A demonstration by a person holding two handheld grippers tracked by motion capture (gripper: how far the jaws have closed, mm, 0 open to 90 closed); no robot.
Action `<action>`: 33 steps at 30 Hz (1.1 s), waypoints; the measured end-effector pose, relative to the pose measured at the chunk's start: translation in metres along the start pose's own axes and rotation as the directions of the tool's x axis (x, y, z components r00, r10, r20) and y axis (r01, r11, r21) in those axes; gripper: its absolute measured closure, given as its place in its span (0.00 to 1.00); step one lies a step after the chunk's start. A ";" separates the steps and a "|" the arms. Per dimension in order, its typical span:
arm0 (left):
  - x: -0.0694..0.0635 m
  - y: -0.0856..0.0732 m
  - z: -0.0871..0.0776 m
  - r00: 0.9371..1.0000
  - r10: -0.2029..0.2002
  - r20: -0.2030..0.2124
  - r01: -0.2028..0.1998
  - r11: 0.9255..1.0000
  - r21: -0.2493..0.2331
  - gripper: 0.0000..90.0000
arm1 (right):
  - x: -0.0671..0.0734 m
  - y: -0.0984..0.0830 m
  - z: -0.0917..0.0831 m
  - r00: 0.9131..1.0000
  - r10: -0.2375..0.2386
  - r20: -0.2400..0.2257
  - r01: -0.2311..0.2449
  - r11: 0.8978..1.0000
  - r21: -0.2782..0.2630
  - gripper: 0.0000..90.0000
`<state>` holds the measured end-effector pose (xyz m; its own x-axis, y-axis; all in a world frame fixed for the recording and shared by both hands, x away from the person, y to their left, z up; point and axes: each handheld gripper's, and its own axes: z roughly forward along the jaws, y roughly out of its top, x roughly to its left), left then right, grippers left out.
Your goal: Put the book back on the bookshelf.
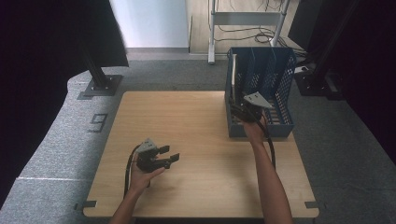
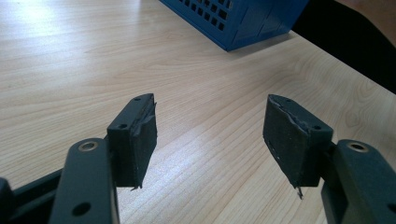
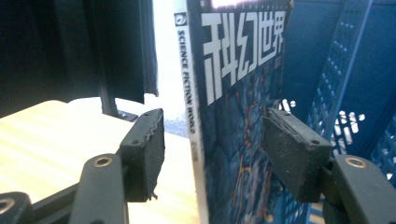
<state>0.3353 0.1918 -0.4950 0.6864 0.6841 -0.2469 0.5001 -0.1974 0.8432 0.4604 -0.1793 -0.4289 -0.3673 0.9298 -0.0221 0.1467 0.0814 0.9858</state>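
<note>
Both fingers (image 3: 144,154) stand clear of the magazine (image 3: 233,93) edges.

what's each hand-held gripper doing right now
left hand-held gripper: open, empty, above the table.
right hand-held gripper: open, magazine between the jaws, not gripped.

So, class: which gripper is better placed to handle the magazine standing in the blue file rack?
Right gripper: its open jaws straddle the magazine in the blue file rack. Left gripper hovers over bare table.
</note>
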 end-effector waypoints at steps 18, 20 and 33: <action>-0.002 -0.001 0.004 1.000 0.012 -0.011 -0.012 1.000 0.013 0.39 | 0.000 -0.014 -0.037 0.999 0.033 -0.033 -0.033 0.999 -0.015 0.42; -0.003 -0.001 0.004 1.000 0.014 -0.012 -0.014 1.000 0.016 0.39 | 0.000 -0.016 -0.043 0.998 0.044 -0.037 -0.044 0.999 -0.014 0.42; -0.002 -0.002 0.005 1.000 0.014 -0.018 -0.013 1.000 0.024 0.39 | -0.003 -0.043 -0.076 0.992 0.097 -0.076 -0.097 0.995 0.002 0.44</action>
<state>0.3356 0.1875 -0.4990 0.6834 0.6940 -0.2268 0.5034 -0.2228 0.8348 0.3854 -0.2123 -0.4583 -0.4205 0.9032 0.0864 0.1839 -0.0085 0.9829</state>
